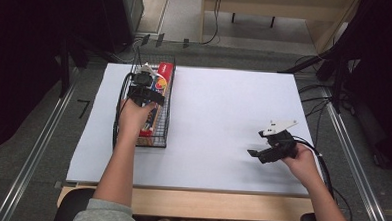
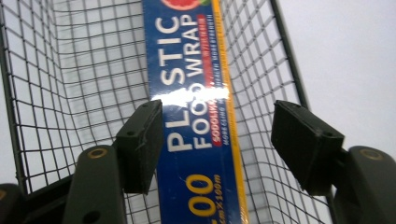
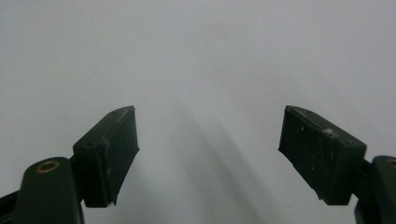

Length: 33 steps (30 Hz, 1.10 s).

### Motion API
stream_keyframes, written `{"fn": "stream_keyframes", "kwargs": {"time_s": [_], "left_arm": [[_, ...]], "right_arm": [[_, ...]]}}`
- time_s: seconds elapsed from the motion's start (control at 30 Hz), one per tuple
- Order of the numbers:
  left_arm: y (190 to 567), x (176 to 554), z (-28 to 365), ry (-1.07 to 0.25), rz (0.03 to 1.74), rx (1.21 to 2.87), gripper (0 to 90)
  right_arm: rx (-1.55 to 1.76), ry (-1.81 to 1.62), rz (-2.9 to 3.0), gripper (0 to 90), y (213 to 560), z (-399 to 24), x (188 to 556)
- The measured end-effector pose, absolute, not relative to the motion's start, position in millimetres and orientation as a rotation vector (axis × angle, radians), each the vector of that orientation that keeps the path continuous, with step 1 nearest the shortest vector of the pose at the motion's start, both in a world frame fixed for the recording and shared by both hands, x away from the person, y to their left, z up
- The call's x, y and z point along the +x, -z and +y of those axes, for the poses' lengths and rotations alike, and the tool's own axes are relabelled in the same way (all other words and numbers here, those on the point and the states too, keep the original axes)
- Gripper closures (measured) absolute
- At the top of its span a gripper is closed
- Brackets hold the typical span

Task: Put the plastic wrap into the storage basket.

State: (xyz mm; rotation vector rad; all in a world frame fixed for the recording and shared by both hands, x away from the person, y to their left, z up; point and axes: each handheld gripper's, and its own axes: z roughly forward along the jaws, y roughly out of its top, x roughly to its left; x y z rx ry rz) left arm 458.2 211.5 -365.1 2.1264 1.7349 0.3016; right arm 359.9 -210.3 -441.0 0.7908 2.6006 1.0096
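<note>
left gripper [image 2: 217,140] open over plastic wrap box [image 2: 196,93] in wire basket [image 2: 74,70].

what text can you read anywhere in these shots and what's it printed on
"PLASTIC FOOD WRAP": white letters on the blue plastic wrap box in the wire basket.
"00": yellow digits lower on the box, start cut off.
"m×100m": small yellow print beneath, partly cut off.
Red strip beside "WRAP": too small to read.
High view: box print too blurred.
</note>
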Motion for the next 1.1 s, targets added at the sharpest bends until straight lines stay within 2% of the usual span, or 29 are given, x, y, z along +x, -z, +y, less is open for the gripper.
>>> {"fn": "stream_keyframes", "kwargs": {"time_s": [0.07,0.2,0.4,0.63,1.1], "left_arm": [[361.1,450.3,209.3,-0.293,1.670,2.171,31.0],[356.9,443.3,207.9,-0.270,1.612,2.197,30.4],[347.8,424.2,199.5,-0.223,1.434,2.232,28.1],[344.4,403.3,194.8,-0.224,1.336,2.251,27.3],[365.1,364.0,158.7,-0.141,1.005,2.299,24.9]], "right_arm": [[0.803,-1.016,2.603,20.1,441.0,-210.6,359.5],[0.806,-1.032,2.608,20.0,441.0,-210.2,359.2],[0.807,-1.048,2.608,20.0,440.7,-208.7,358.4],[0.811,-1.061,2.616,19.9,440.8,-206.7,357.5],[0.824,-1.057,2.675,20.1,441.3,-202.0,356.8]]}}
